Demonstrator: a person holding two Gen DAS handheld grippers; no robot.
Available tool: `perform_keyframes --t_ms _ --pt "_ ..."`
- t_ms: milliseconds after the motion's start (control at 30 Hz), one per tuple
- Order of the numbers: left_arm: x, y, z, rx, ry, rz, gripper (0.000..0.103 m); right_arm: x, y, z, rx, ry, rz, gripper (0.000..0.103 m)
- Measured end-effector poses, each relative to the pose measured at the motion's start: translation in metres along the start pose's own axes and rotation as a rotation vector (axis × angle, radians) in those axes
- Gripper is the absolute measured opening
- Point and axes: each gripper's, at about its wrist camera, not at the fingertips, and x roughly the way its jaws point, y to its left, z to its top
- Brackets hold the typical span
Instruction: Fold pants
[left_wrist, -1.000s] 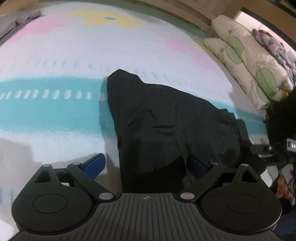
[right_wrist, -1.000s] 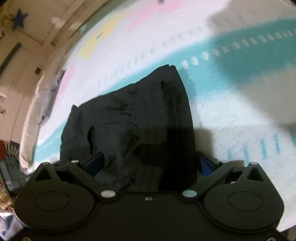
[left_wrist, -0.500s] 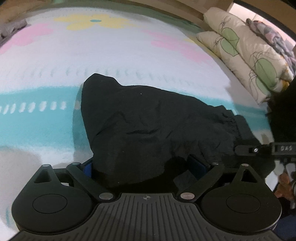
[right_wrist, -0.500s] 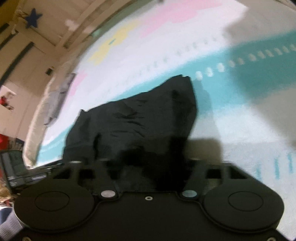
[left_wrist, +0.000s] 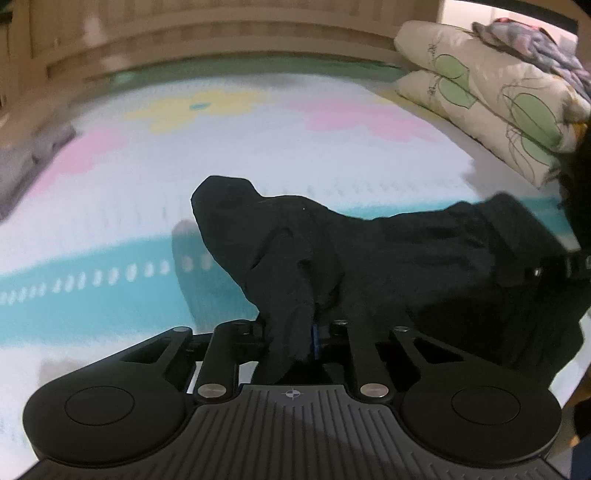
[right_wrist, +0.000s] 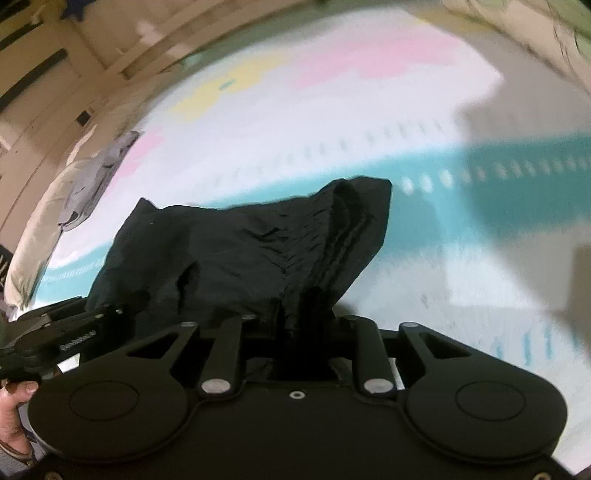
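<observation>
Black pants (left_wrist: 406, 251) lie crumpled on a pastel blanket (left_wrist: 258, 155). In the left wrist view my left gripper (left_wrist: 299, 332) has a bunched fold of the near edge pinched between its blue pads; its jaws are closing. In the right wrist view my right gripper (right_wrist: 303, 325) pinches the near edge of the pants (right_wrist: 240, 251) close to the ribbed band; its jaws are closing too. The fabric rises off the blanket at both grips and hides the fingertips. The left tool's frame (right_wrist: 66, 339) shows at the left edge of the right wrist view.
Two leaf-print pillows (left_wrist: 480, 85) are stacked at the far right, with a patterned cloth on top. A grey garment (left_wrist: 26, 158) lies at the far left edge of the blanket. A wooden wall runs behind. A person's hand (right_wrist: 14, 402) holds the left tool.
Both grippers went from wide open around the pants' near edge to pinching it. Both have risen, and the near edge has lifted off the blanket.
</observation>
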Motion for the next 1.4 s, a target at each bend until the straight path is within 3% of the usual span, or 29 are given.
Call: perform_keyframes --t_ms 400,567,667,700,733,767,833,867,933,1000,1100,1200,1333,1400 --pt "-0.015 -0.001 0.048 0.023 -0.130 0.078 0.015 -0.016 0.049 0.031 -0.046 -0.122 0.063 0.027" --pt "0.003 0.020 0.094 0.006 -0.180 0.121 0.015 0.005 0.072 0.083 -0.096 -0.145 0.046 0.027" --pt "0.031 0.036 0.118 -0.007 -0.157 0.141 0.018 0.027 0.085 0.121 -0.123 -0.162 0.030 0.027" --pt "0.046 0.043 0.123 -0.022 -0.133 0.159 0.025 0.034 0.087 0.129 -0.127 -0.163 0.026 0.028" --pt "0.060 0.049 0.125 -0.038 -0.103 0.181 0.036 0.044 0.088 0.138 -0.126 -0.163 0.017 0.035" --pt "0.075 0.056 0.123 -0.051 -0.057 0.218 0.039 0.056 0.088 0.146 -0.121 -0.155 0.006 0.037" --pt "0.101 0.068 0.112 -0.068 0.022 0.286 0.039 0.087 0.079 0.156 -0.084 -0.115 -0.082 0.076" --pt "0.110 0.073 0.106 -0.073 0.053 0.317 0.039 0.100 0.071 0.156 -0.059 -0.107 -0.143 0.080" --pt "0.116 0.078 0.097 -0.084 0.075 0.340 0.039 0.120 0.057 0.150 -0.042 -0.093 -0.259 0.077" --pt "0.108 0.078 0.093 -0.092 0.046 0.332 0.039 0.126 0.048 0.148 -0.039 -0.057 -0.299 0.077" --pt "0.088 0.069 0.097 -0.089 0.007 0.359 0.039 0.112 0.044 0.144 -0.016 -0.094 -0.273 0.080" --pt "0.059 0.060 0.102 -0.118 -0.050 0.339 0.042 0.090 0.051 0.138 -0.024 -0.137 -0.240 0.093" --pt "0.018 0.038 0.112 -0.124 -0.109 0.313 0.056 0.055 0.074 0.128 -0.021 -0.207 -0.175 0.103" --pt "0.000 0.027 0.114 -0.111 -0.133 0.304 0.063 0.038 0.085 0.119 -0.022 -0.225 -0.140 0.103"
